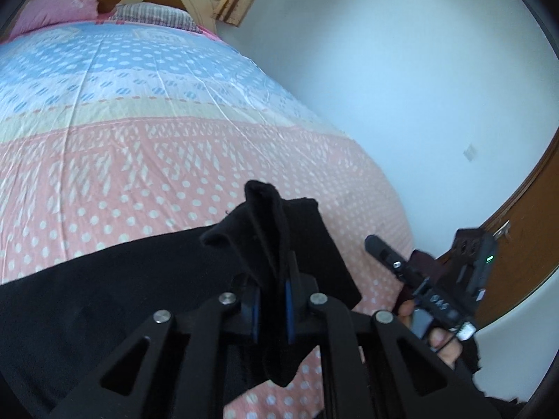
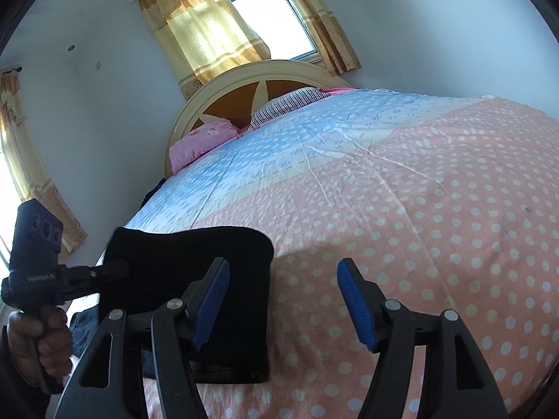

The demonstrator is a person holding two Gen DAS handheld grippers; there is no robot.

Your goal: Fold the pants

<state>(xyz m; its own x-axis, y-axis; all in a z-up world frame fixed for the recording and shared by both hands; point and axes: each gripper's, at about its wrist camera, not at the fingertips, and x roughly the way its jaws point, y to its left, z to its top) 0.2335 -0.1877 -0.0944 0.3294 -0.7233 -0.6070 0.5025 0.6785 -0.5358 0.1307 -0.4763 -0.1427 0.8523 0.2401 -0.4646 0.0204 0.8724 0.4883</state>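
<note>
Left claw (image 1: 272, 300): clamped on a bunched edge of the black pants (image 1: 115, 300). The cloth stands up in a peak between the blue pads (image 1: 289, 300) and hangs below them in a short tail. No gap shows between pad and fabric.

Right claw (image 2: 283, 300): jaws apart, nothing between them. It hangs over the bed (image 2: 436, 209), above the dotted pink cover, pointing towards the headboard (image 2: 241, 87).

Position of the pants: they lie on the near part of the bed. In the left wrist view the dark cloth runs from the clamped peak away to the left and down, out of frame, so the long axis appears to run across the near edge of the bed. How far it extends cannot be seen. In the right wrist view a flat, squared end of the pants lies just left of the open claw; the left finger overlaps it in the picture, but contact cannot be confirmed.

Judgement: the right claw is the free one and the nearer to that flat end. The coming grasp turns on the cloth lying to its left, not ahead.

Pose: the left hand (image 2: 38, 342) grips its handle at the lower left of the right wrist view. The right hand (image 1: 436, 335) is low at the right of the left wrist view.
</note>
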